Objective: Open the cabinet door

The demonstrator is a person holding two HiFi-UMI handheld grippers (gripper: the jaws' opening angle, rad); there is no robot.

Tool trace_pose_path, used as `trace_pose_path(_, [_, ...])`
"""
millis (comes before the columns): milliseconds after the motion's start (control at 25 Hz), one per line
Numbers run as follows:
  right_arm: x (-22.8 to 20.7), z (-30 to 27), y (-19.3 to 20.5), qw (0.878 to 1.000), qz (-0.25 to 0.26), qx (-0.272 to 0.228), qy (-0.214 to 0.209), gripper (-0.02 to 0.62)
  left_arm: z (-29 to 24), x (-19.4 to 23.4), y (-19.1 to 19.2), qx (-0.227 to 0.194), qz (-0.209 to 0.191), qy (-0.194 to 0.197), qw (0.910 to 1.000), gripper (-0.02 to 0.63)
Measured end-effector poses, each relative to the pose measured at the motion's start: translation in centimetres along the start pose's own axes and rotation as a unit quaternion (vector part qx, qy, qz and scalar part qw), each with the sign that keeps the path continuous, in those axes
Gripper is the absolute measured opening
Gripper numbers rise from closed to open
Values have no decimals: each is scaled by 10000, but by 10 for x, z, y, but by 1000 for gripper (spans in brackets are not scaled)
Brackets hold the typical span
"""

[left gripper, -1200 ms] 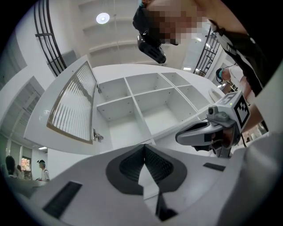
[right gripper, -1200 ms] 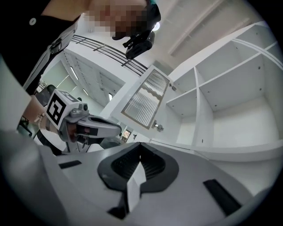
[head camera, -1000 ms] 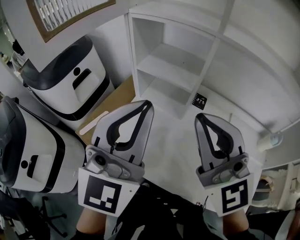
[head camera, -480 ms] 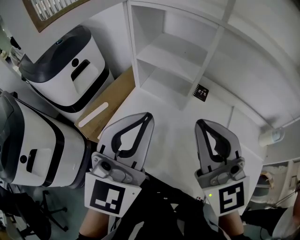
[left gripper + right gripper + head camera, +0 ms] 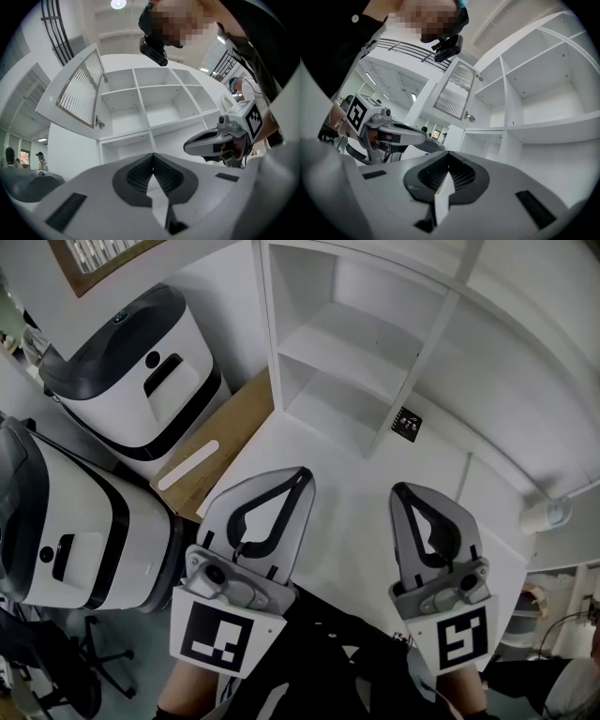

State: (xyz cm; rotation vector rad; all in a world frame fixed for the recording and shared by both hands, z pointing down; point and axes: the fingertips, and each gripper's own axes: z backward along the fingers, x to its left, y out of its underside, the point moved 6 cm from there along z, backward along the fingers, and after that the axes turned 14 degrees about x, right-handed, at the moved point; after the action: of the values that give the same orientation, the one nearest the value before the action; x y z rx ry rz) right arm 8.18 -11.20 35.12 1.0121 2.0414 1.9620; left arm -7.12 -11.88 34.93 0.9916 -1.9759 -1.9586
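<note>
The white cabinet (image 5: 349, 362) shows open, empty shelf compartments (image 5: 159, 105). Its slatted door (image 5: 77, 91) stands swung out to the left, seen again as the slatted door (image 5: 457, 91) and at the head view's top left corner as the door (image 5: 98, 257). My left gripper (image 5: 304, 474) and right gripper (image 5: 401, 490) hang side by side in front of the cabinet, apart from it. Both are shut with nothing between the jaws. The left gripper (image 5: 153, 157) sees the right gripper (image 5: 220, 140) beside it. The right gripper (image 5: 447, 154) sees the left gripper (image 5: 393, 132).
Two white-and-black machines (image 5: 141, 371) (image 5: 66, 531) stand at the left. A brown board (image 5: 220, 451) with a white strip lies between them and the cabinet. A small black tag (image 5: 405, 424) sits on a cabinet upright. A white cylinder (image 5: 544, 515) is at the right.
Both grippers have sunk a little toward the bottom of the head view, still side by side. Their jaws stayed shut. The cabinet door has not moved.
</note>
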Motion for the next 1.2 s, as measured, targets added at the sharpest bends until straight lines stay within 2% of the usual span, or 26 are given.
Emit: trace_pose_path(1200, [6,-7,0,9998,82,51,-155,3,3,4,7,112,56,-130,9998,2])
